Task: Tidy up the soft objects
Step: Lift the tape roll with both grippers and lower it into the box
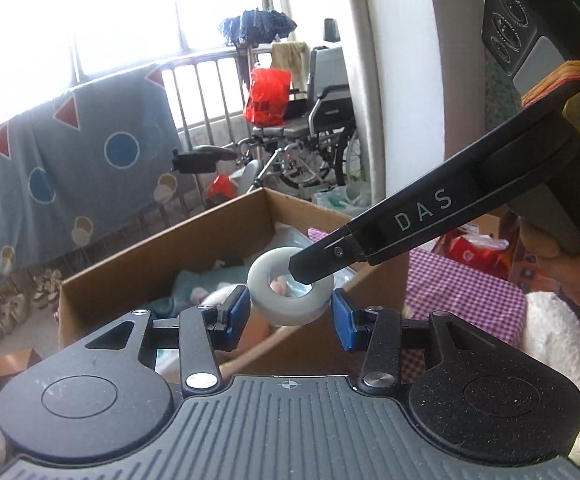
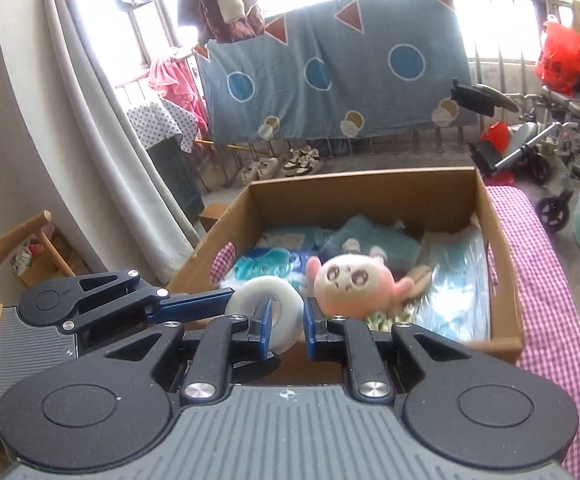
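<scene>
A white soft ring (image 1: 290, 294) hangs over the near edge of the cardboard box (image 1: 162, 252). My right gripper (image 2: 287, 330) is shut on the white ring (image 2: 264, 296), one finger through its hole; its finger (image 1: 314, 268) shows in the left wrist view reaching in from the right. My left gripper (image 1: 290, 316) is open, its blue pads on either side of the ring, not clearly touching. In the box (image 2: 506, 280) lie a pink plush toy (image 2: 354, 284), teal soft items (image 2: 370, 244) and plastic-wrapped things.
The box sits on a purple checked cloth (image 2: 546, 280). A white fluffy item (image 1: 558, 344) lies at the right. Beyond are a railing with a blue blanket (image 2: 330, 68), shoes (image 2: 286, 164), a wheelchair (image 1: 322, 120) and a red bag (image 1: 268, 96).
</scene>
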`<state>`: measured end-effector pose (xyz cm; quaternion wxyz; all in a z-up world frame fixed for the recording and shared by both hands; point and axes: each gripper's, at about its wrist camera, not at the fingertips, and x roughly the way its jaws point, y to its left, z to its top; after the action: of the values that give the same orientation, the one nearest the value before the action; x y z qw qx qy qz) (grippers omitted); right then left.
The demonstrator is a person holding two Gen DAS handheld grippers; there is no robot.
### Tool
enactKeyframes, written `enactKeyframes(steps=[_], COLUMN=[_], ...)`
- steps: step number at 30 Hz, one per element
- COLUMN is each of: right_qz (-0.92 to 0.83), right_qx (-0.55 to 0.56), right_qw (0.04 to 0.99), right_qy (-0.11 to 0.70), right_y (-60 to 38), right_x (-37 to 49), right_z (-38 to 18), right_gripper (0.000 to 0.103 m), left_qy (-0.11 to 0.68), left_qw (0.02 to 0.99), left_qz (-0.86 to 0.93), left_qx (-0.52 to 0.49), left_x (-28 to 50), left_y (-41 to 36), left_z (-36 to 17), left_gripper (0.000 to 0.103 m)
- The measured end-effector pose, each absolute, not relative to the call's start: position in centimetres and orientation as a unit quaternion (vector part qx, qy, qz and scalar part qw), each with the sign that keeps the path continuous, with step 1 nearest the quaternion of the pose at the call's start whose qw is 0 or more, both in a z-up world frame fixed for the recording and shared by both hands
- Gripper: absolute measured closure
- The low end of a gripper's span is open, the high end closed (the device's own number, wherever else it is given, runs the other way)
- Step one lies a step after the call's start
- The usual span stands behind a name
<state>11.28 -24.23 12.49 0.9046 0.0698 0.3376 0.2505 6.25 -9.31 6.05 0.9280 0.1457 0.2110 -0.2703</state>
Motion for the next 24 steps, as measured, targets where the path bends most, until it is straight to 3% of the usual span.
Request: enactKeyframes(steps=[14, 24], right_qz=[0.252, 0.232], right_qx=[0.076, 0.033], right_qw=[0.871, 0.824], right_qy=[0.415, 0.515], right_y=[-26.5, -27.0], right_x=[21.1, 28.0], right_z=[12.1, 7.4], right_gripper=[0.085, 0.085], left_qy=[0.260, 0.381], left_qw=[0.903, 0.858], left_qz=[-0.297, -0.317], left_qx=[0.168, 0.134], left_x=[14.3, 21.0], left_y=[-12.0, -14.2], left_z=[6.3, 2.4], left_gripper=[0.059, 0.059])
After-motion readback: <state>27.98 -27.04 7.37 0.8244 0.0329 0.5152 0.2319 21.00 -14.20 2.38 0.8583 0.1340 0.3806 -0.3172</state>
